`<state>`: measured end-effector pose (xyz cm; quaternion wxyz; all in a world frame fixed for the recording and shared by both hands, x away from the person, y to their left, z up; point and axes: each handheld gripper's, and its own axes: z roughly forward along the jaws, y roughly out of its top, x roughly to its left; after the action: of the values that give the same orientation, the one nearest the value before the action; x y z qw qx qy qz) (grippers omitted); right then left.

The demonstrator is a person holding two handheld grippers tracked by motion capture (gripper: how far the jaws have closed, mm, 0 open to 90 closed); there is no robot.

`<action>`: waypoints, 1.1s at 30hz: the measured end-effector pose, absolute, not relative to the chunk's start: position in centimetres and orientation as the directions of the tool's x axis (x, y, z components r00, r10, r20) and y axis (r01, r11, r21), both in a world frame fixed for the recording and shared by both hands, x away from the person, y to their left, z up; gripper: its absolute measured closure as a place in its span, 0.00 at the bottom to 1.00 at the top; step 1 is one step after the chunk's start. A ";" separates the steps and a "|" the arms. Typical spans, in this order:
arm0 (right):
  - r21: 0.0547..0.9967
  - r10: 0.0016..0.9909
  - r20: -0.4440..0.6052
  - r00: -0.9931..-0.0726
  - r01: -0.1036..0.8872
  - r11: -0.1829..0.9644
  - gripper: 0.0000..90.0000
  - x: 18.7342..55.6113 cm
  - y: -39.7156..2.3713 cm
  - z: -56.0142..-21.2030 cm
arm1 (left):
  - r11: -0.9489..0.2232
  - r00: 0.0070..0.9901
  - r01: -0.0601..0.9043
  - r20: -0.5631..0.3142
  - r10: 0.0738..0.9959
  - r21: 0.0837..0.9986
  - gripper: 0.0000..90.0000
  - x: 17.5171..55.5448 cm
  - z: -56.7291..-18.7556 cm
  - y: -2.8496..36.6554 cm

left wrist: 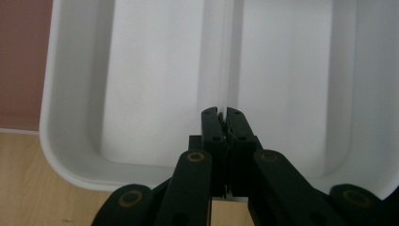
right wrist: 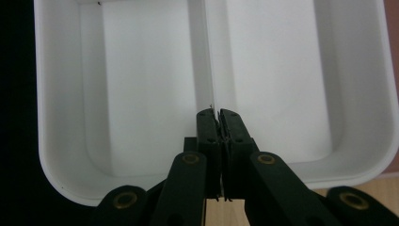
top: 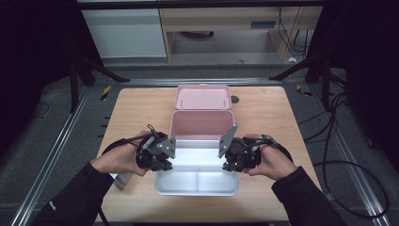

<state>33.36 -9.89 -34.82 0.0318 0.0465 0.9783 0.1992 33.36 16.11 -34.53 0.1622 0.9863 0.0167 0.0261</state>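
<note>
A white tray [top: 197, 190] with a centre divider lies in front of an open pink box [top: 202, 125], its back edge at the box's front wall. My left gripper [top: 164, 162] holds the tray's left side and my right gripper [top: 228, 162] its right side. In the left gripper view the left gripper [left wrist: 222, 113] reaches over the tray's rim [left wrist: 70, 155], shut on the end of the divider [left wrist: 226, 56]. The right gripper [right wrist: 217, 114] is likewise shut on the divider [right wrist: 207, 56] of the tray [right wrist: 61, 179]. I cannot tell whether the tray rests or is lifted.
The box's pink lid [top: 203, 96] lies open flat behind it, towards the far edge of the wooden table [top: 263, 113]. A small grey object [top: 123, 180] lies by the left hand. Dark stands and cables surround the table.
</note>
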 end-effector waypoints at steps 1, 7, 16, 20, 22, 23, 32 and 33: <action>0.392 0.098 -0.042 -0.994 0.074 0.917 0.98 33.0 -9.8 -35.2 | -0.948 0.998 0.025 0.042 0.041 0.318 0.98 33.0 -34.8 16.1; 0.397 0.085 -0.012 -0.996 0.074 0.915 0.98 31.4 -9.8 -37.8 | -0.952 1.000 0.023 0.012 0.028 0.305 0.98 31.6 -37.5 16.0; 0.375 0.083 0.008 -0.997 0.080 0.924 0.98 31.3 -10.1 -41.6 | -0.948 0.999 0.048 -0.032 0.040 0.314 0.98 32.0 -42.2 15.4; 0.364 0.101 0.023 -0.995 0.102 0.926 0.98 31.8 -10.3 -43.8 | -0.950 0.998 0.063 -0.049 0.050 0.307 0.98 32.7 -44.3 15.1; 0.355 0.094 0.029 -0.995 0.098 0.930 0.98 32.0 -10.2 -44.7 | -0.951 0.997 0.070 -0.060 0.054 0.302 0.97 33.1 -45.2 15.1; 0.349 0.096 0.033 -0.995 0.101 0.932 0.98 32.2 -10.1 -45.2 | -0.951 0.996 0.077 -0.067 0.060 0.299 0.97 33.3 -45.7 15.0; 0.334 0.115 0.045 -0.992 0.124 0.934 0.98 33.0 -10.0 -47.3 | -0.959 0.996 0.073 -0.071 0.056 0.275 0.97 33.8 -47.0 14.6; 0.328 0.116 0.045 -0.992 0.124 0.936 0.97 33.0 -10.0 -47.5 | -0.959 0.996 0.074 -0.072 0.056 0.273 0.97 33.8 -47.2 14.6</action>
<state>32.99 -9.97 -47.46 -0.0124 0.0610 0.9839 0.1676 33.84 14.59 -47.23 0.1390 0.9892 0.0328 -0.0315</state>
